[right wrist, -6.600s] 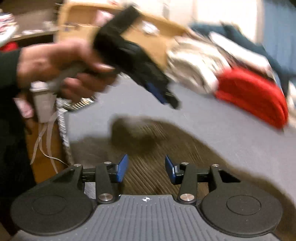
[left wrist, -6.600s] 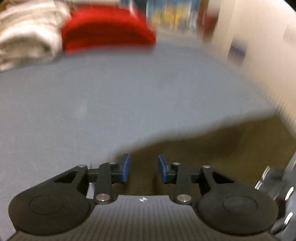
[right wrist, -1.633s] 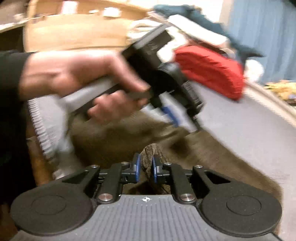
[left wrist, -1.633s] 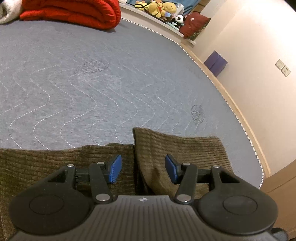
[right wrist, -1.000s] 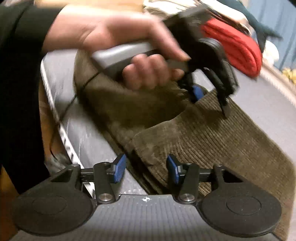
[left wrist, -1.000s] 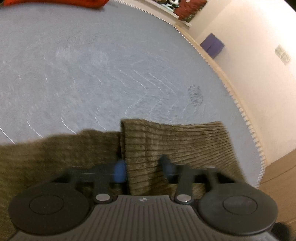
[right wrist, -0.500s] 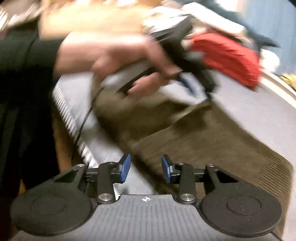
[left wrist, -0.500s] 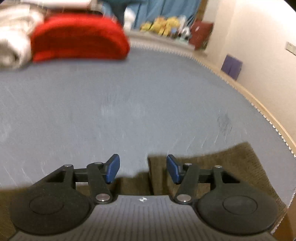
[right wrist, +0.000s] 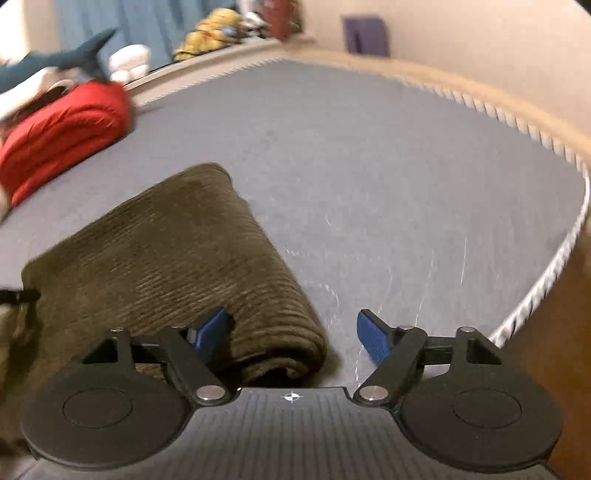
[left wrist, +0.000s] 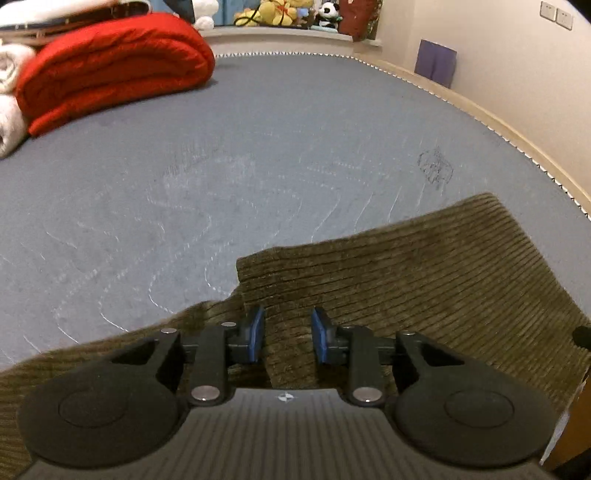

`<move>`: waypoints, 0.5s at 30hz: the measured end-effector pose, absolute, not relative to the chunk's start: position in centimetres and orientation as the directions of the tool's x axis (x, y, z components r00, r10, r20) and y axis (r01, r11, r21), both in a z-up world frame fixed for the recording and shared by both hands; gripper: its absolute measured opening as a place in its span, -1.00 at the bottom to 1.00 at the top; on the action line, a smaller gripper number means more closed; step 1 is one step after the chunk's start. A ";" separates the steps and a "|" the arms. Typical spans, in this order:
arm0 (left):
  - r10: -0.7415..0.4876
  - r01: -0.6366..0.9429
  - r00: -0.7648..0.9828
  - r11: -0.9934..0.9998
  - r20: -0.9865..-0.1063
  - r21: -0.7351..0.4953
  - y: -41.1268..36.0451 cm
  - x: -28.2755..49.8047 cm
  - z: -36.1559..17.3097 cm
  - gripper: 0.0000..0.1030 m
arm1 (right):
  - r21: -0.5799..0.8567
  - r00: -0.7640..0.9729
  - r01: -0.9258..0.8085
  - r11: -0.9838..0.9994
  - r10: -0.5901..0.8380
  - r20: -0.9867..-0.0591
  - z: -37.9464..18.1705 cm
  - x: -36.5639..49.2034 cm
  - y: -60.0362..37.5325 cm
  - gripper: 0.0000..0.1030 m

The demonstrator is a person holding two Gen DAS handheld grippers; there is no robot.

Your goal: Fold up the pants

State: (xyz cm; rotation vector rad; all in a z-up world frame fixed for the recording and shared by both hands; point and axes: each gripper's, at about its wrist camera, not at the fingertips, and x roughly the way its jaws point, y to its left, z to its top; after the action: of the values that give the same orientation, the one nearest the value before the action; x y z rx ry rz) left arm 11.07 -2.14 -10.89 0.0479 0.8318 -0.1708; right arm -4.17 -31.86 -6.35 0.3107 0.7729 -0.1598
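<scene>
The brown corduroy pants lie folded on the grey mattress. My left gripper hovers low over their layered edge. Its jaws are closing, cloth shows in the gap between them, and the pads do not press on it. In the right wrist view the pants run away to the left and end in a rounded fold near the camera. My right gripper straddles that fold with its jaws opening wide. Its left finger is over the cloth and its right finger is over bare mattress.
A folded red quilt and white blankets sit at the mattress's far left. Stuffed toys line the back ledge. A purple box stands by the wall. The mattress's stitched edge and the drop beyond it are close on the right.
The right gripper swung round from facing the person's hand to the pants' folded end, and its jaws widened. The left gripper came forward over the cloth and its jaws narrowed.
</scene>
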 end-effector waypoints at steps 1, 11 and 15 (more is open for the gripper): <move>-0.141 0.170 0.671 0.985 -0.728 -0.034 -2.1 10.6 -10.4 -0.34 | 0.253 0.705 0.255 0.933 0.000 -0.709 -6.8 -4.1 -32.1 0.54; -0.204 0.256 0.684 0.966 -0.700 -0.032 -4.5 8.2 -9.1 -0.11 | 0.423 0.678 0.304 0.853 0.119 -0.726 -8.4 -3.2 -32.4 0.36; -0.204 0.262 0.685 0.965 -0.699 -0.025 -4.8 8.0 -9.0 -0.10 | 0.421 0.682 0.317 0.850 0.103 -0.724 -8.3 -3.9 -32.4 0.08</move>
State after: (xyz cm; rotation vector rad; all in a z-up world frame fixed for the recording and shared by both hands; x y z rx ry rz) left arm 8.05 -4.80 -9.05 0.0795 0.7732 -0.2614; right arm -3.88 -32.38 -8.25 0.5571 0.8214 -0.1272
